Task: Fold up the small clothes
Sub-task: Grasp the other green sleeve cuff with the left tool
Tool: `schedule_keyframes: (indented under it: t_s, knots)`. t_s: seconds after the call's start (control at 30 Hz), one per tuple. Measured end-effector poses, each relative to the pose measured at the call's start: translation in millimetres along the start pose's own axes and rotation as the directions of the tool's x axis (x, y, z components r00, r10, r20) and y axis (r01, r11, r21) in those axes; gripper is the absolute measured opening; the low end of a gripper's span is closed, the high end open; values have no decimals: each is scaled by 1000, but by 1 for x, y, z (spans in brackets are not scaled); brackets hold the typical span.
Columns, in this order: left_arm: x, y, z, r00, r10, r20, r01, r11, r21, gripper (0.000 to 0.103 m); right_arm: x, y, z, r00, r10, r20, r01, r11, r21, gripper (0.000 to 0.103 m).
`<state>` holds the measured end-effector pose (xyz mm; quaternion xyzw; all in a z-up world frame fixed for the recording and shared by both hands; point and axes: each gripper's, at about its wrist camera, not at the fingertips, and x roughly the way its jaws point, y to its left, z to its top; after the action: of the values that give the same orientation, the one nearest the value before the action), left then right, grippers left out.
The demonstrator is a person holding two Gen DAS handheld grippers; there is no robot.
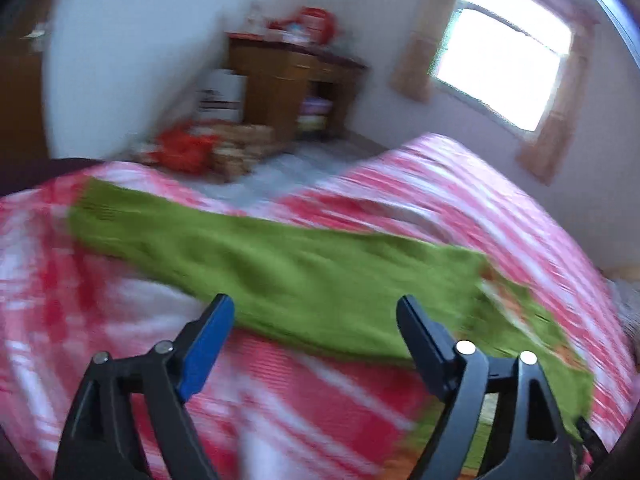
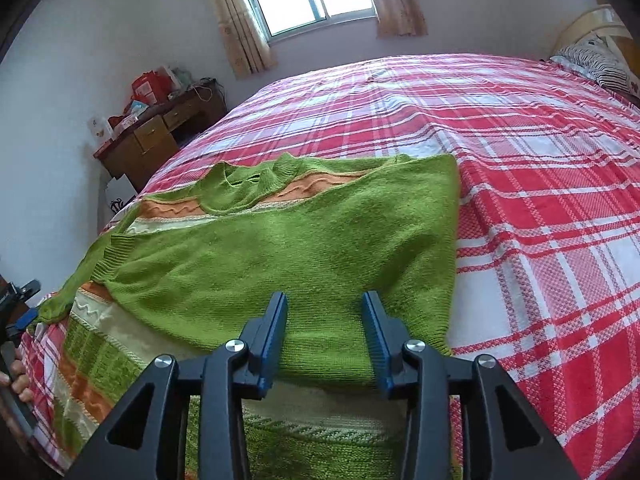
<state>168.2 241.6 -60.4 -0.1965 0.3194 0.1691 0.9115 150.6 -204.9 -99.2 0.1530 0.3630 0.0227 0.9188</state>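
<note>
Right wrist view: your sweater (image 2: 280,248) is soft, floppy knit; both grippers (image 2: 325,338) gape empty, so pinch its hem.

The left gripper (image 1: 316,314) has matte black plastic arms with triangular cut-outs and a round silver screw head at each pivot, two per side. Behind the tips, each finger bears a flat blue pad (image 1: 204,350) on its inner face. The right gripper (image 2: 325,314) is the same build: black linkage bars, four silver screws back of the jaws, and ribbed blue pads (image 2: 274,340) lining both fingers inside.
</note>
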Motion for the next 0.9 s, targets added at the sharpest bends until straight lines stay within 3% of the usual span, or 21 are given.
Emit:
schedule_keyframes:
  t_s: [0.1, 0.17, 0.27, 0.4, 0.57, 0.7, 0.83, 0.9]
  knots:
    - [4, 28, 7, 988, 157, 3, -157, 987, -35, 87, 0, 0, 0, 1000, -1, 0, 1, 1000, -1, 41]
    - [8, 38, 11, 967, 255, -2, -255, 966, -32, 87, -1, -1, 0, 1000, -2, 1, 2, 1000, -1, 41]
    - [16, 48, 12, 945, 326, -10, -327, 945, -15, 93, -1, -1, 0, 1000, 0, 0, 0, 1000, 0, 41]
    - [28, 56, 21, 930, 367, -14, -367, 930, -24, 98, -1, -1, 0, 1000, 2, 1, -2, 1000, 2, 41]
    - [40, 70, 31, 937, 346, -46, -349, 934, -83, 98, -1, -1, 0, 1000, -1, 1, 1, 1000, 0, 41]
    - [50, 70, 36, 916, 398, -55, -402, 910, -99, 98, -1, -1, 0, 1000, -1, 1, 1, 1000, 0, 41]
    - [66, 82, 37, 889, 444, -114, -456, 879, -137, 98, -1, 0, 0, 1000, -1, 0, 1, 1000, 0, 41]
    - [75, 91, 37, 897, 411, -166, -437, 882, -178, 95, -1, 0, 0, 1000, -2, 0, 2, 1000, -1, 41]
